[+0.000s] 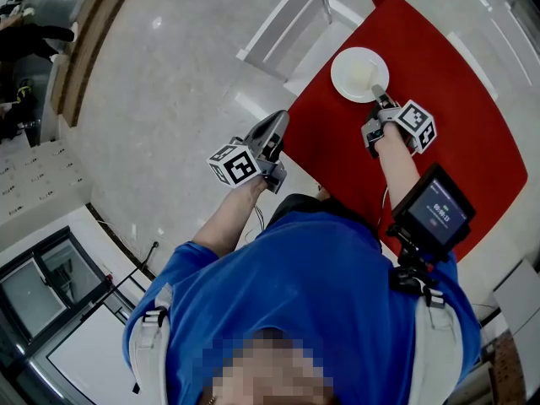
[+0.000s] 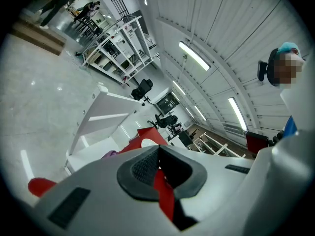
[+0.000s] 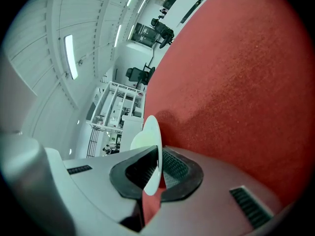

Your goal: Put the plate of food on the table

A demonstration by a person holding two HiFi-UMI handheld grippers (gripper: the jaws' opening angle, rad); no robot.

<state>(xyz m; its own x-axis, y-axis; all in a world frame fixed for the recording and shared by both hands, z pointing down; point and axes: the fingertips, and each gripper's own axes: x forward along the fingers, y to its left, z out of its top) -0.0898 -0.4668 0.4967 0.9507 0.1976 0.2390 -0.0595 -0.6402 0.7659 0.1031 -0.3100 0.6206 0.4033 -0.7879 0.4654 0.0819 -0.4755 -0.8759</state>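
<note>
we clamp the right gripper (image 1: 379, 98) on the plate (image 1: 358, 72) by its near rim, dish ahead over the red table (image 1: 460, 108); left gripper (image 1: 276, 126) clenched empty.

Counted: one white plate (image 1: 359, 72) on one red table (image 1: 456, 125), two grippers, namely the left gripper (image 1: 275, 126) near-left and the right gripper (image 1: 380, 96) at the plate, one white furniture piece (image 1: 321, 49) far left, and one small screen (image 1: 434, 209) near right.

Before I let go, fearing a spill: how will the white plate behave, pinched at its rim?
Probably stiff: the white plate looks flat though the right claw pinches only one edge. Likely light, being thin. Its smooth rim could pivot or slip there.
</note>
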